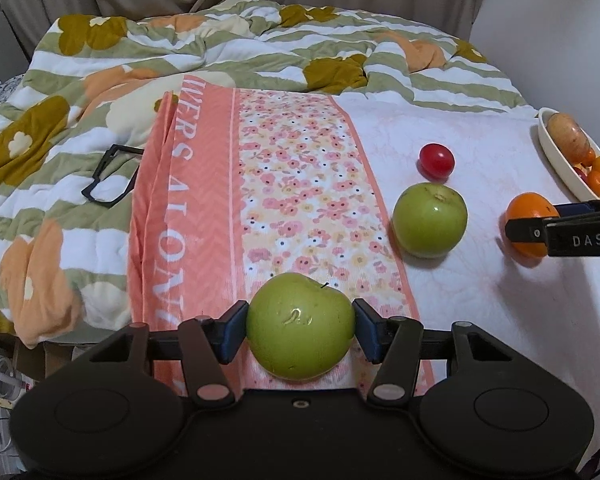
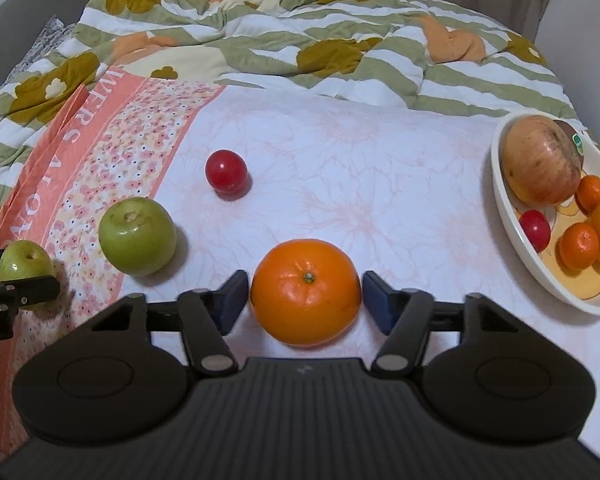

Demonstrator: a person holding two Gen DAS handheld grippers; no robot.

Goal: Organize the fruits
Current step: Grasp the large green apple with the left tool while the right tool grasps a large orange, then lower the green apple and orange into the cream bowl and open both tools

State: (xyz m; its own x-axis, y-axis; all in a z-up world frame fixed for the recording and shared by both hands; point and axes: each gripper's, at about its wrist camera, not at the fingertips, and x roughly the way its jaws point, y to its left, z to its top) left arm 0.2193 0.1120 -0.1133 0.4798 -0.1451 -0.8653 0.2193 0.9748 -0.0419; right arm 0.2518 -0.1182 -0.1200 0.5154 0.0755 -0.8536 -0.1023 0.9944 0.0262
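Note:
My left gripper [image 1: 300, 330] is shut on a green apple [image 1: 300, 326], its blue pads touching both sides, over the pink floral cloth [image 1: 300, 184]. My right gripper [image 2: 305, 300] stands around an orange [image 2: 306, 292] on the white sheet, with small gaps between its pads and the fruit. A second green apple [image 2: 137, 235] and a red tomato [image 2: 225, 173] lie loose between the grippers. A white oval bowl [image 2: 512, 232] at the right holds a big reddish apple [image 2: 540, 160], a red tomato and several small oranges.
A rumpled green, white and orange quilt [image 1: 204, 52] covers the far side of the bed. Black glasses [image 1: 110, 176] lie on the quilt at the left. A curtain hangs behind the bed.

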